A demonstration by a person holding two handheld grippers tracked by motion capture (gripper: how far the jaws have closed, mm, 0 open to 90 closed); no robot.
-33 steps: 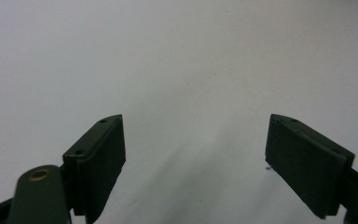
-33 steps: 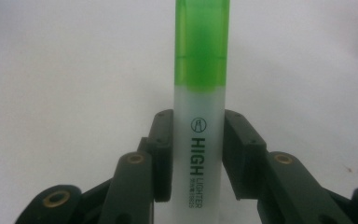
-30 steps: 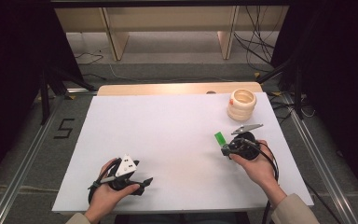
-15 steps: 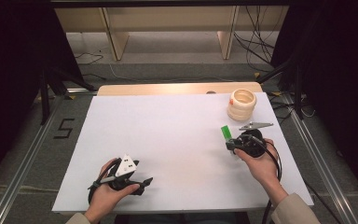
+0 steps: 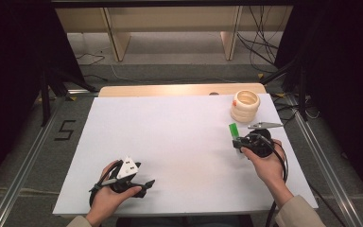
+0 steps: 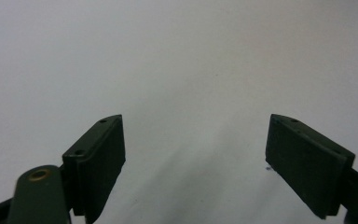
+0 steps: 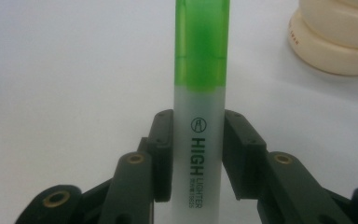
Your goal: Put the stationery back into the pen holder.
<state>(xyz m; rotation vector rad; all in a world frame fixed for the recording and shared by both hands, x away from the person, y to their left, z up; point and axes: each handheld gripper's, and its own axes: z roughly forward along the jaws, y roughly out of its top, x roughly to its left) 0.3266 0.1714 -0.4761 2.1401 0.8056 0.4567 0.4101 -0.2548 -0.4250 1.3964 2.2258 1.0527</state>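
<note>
— What does the right gripper (image 7: 197, 154) hold?

— Its two black jaws are clamped on the frosted barrel of a green highlighter (image 7: 200, 93), which points away from the hand toward the desk's far right corner.

— Where is that on the desk?

— Over the right side of the white desk (image 5: 179, 137), near a stack of cream tape rolls (image 5: 245, 106) that stands just beyond the green cap.

— And the left gripper (image 6: 193, 163)?

— Jaws spread wide, nothing between them, held low at the near left edge, well apart from the highlighter.
</note>
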